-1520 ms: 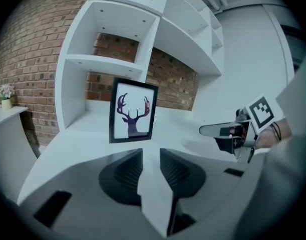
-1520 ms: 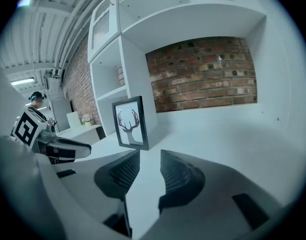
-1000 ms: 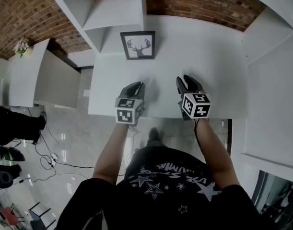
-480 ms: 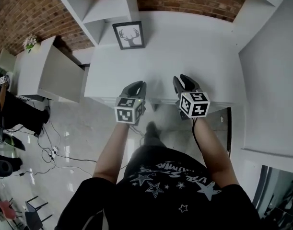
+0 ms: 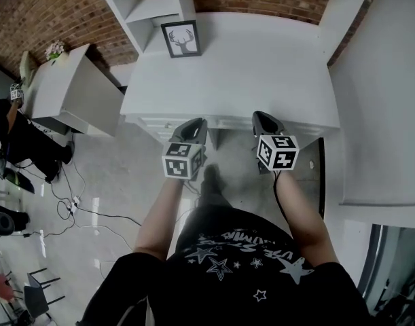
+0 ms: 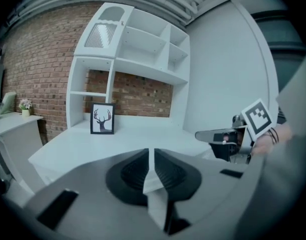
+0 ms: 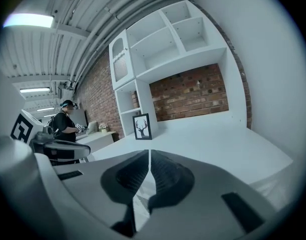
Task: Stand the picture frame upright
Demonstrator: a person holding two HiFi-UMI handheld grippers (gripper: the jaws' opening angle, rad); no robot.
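Note:
The black picture frame (image 5: 181,39) with a deer-antler print stands upright at the desk's far left, against the foot of the white shelf unit; it also shows in the left gripper view (image 6: 102,118) and the right gripper view (image 7: 142,127). Both grippers hover side by side off the near edge of the white desk (image 5: 261,66), far from the frame. My left gripper (image 5: 193,124) is closing, its jaws nearly together (image 6: 151,156) with nothing between them. The jaws of my right gripper (image 5: 263,119) are also closing to a thin slit (image 7: 148,159), empty.
The white shelf unit (image 5: 153,5) rises at the desk's back left, with a brick wall behind. A low white side table with flowers (image 5: 54,49) stands to the left. A person (image 5: 17,134) stands at far left. Cables (image 5: 71,216) lie on the floor.
Both grippers have drawn back from over the desk's front to off its near edge. The frame has not moved and stands upright.

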